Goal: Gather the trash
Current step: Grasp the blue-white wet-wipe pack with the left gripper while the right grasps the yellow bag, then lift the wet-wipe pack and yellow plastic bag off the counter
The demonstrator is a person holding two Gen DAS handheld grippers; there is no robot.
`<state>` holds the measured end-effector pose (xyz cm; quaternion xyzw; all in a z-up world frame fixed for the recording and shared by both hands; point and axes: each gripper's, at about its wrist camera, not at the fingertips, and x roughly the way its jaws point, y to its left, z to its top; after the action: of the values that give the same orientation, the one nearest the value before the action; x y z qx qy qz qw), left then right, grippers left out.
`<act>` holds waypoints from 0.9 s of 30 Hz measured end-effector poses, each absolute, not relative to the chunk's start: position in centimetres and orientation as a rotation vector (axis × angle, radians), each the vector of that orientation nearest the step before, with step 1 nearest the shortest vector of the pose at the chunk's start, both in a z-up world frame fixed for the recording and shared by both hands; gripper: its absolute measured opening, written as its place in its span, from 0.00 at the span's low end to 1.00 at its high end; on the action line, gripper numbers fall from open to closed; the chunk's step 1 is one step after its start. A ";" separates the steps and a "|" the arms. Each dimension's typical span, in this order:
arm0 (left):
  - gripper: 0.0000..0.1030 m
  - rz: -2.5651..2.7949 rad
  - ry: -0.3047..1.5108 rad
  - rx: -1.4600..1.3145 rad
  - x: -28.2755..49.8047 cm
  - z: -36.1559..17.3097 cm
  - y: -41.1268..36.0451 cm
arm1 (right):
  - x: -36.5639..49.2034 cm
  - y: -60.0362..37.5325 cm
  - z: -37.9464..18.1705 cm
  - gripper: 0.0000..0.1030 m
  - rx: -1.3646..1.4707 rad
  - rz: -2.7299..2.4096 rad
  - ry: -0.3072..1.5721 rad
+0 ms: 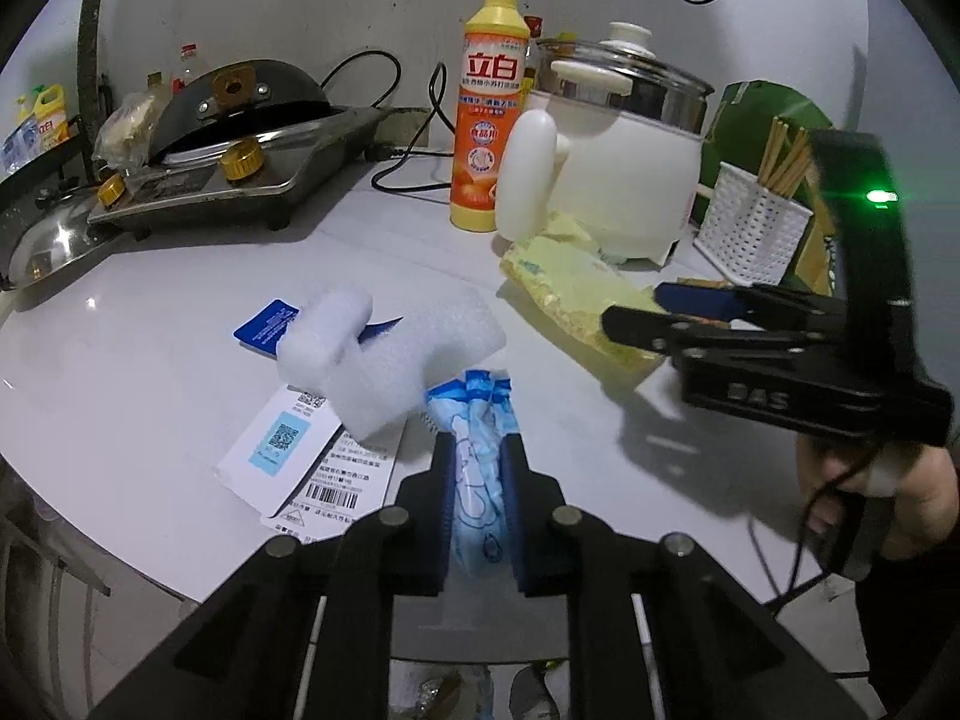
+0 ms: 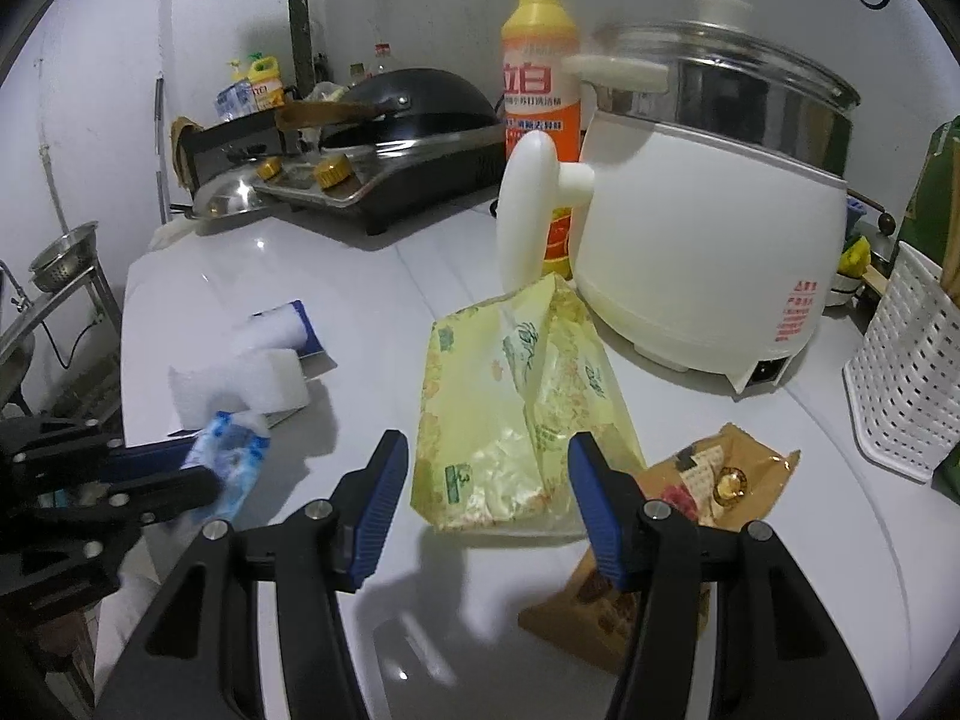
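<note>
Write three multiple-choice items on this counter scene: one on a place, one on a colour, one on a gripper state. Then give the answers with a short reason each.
1. Where does the yellow plastic bag lie?
A. on the stove
B. on the counter in front of the white electric pot
C. inside the white basket

2. What colour is the cap of the dish soap bottle?
A. yellow
B. green
C. black

3. What is the left gripper doing?
A. open over the foam
B. shut on nothing
C. shut on the blue and white wrapper

Answers: 1 B, the bag lies just before the pot's base. 2 A, the cap is yellow above the orange label. 3 C, the wrapper sits pinched between the fingers.
</note>
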<state>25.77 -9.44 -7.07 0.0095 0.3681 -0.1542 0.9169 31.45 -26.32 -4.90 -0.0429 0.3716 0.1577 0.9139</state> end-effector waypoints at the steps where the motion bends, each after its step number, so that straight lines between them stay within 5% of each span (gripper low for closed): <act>1: 0.13 -0.321 0.754 0.018 25.6 -7.0 -9.4 | 31.7 -26.2 -5.1 0.52 -0.089 0.320 0.778; 6: 0.13 -0.335 0.732 0.010 25.2 -6.3 -9.1 | 32.5 -25.6 -5.8 0.51 -0.095 0.319 0.824; 9: 0.13 -0.340 0.721 0.007 24.9 -5.9 -8.9 | 33.0 -25.2 -6.3 0.27 -0.099 0.332 0.866; 14: 0.13 -0.346 0.699 0.006 24.4 -5.0 -9.0 | 32.5 -25.0 -6.3 0.16 -0.091 0.368 0.865; 27: 0.13 -0.335 0.643 0.008 22.4 -2.9 -8.6 | 29.2 -25.4 -3.5 0.08 -0.079 0.412 0.773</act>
<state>22.37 -8.61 -2.93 0.0040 0.3147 -0.1640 0.9349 29.23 -25.37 -3.48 -0.0382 0.3740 0.1994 0.9049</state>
